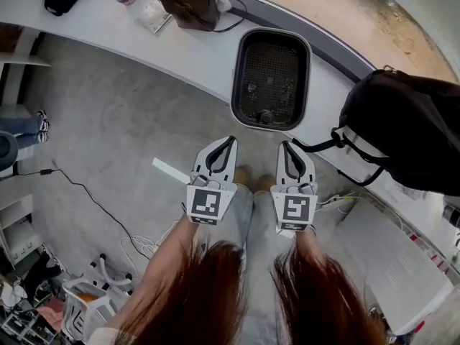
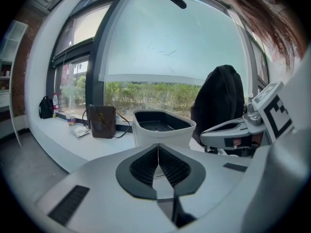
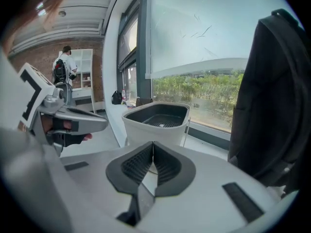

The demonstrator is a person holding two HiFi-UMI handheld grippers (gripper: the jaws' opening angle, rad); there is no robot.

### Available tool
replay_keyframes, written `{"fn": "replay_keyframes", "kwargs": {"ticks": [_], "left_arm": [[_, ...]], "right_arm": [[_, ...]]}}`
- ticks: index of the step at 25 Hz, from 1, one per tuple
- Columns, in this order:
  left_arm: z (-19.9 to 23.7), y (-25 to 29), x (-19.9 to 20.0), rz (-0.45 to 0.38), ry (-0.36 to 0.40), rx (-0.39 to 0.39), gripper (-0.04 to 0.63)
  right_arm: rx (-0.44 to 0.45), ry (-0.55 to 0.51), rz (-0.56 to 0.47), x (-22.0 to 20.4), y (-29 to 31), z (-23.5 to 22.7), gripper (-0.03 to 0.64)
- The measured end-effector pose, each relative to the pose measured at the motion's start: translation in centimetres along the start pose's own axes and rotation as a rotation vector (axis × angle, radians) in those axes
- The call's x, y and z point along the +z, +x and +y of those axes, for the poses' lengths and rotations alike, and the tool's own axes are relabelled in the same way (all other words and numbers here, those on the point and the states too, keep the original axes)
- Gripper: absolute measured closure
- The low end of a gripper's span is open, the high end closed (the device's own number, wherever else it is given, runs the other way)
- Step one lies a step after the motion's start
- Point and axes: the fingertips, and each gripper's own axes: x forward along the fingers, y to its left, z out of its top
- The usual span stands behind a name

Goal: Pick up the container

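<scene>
Head view: left gripper (image 1: 230,141) and right gripper (image 1: 285,144) side by side over the floor, near the white container (image 1: 277,63) on the counter (image 1: 194,49), black backpack (image 1: 410,131) to its right. Left gripper view: jaws clenched, nothing between, container (image 2: 163,132) straight ahead, apart from the tips. Right gripper view: jaws likewise clenched and empty, container (image 3: 155,123) ahead, backpack (image 3: 272,96) at right.

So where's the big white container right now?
Head view, top middle: the container sits on the white counter, brown bag left of it, black backpack right.
</scene>
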Motion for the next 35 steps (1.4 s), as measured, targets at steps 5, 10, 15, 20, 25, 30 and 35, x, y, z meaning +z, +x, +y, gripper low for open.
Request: {"fn": "replay_keyframes", "kwargs": {"ticks": [5,10,15,20,25,30,35], "left_arm": [[0.6,1.9,-3.7,0.019,-0.016,0.019,0.578],[0.6,3.5,-7.0,0.049,0.004,0.009,0.578],[0.6,4.9,-10.1,0.073,-0.003,0.009,0.578],[0.7,6.4,-12.2,0.083,0.003,0.006,0.578],[1.2,8.1,-13.5,0.078,0.003,0.012,0.578],[1.5,9.6,-13.8,0.054,0.014,0.007,0.578],[1.4,10.5,-13.1,0.019,0.026,-0.001,0.578]], "right_arm": [[0.004,-0.002,0.015,-3.0,1.7,-0.6,0.592],[0.006,-0.006,0.042,-6.3,2.9,-1.0,0.592],[0.007,-0.001,0.064,-9.3,3.9,-1.5,0.592],[0.01,0.0,0.065,-11.0,5.0,-1.8,0.592],[0.009,-0.006,0.056,-12.1,6.3,-2.4,0.592],[0.02,-0.031,0.031,-12.2,7.6,-2.5,0.592],[0.02,-0.042,0.01,-11.8,8.3,-2.7,0.592]]}}
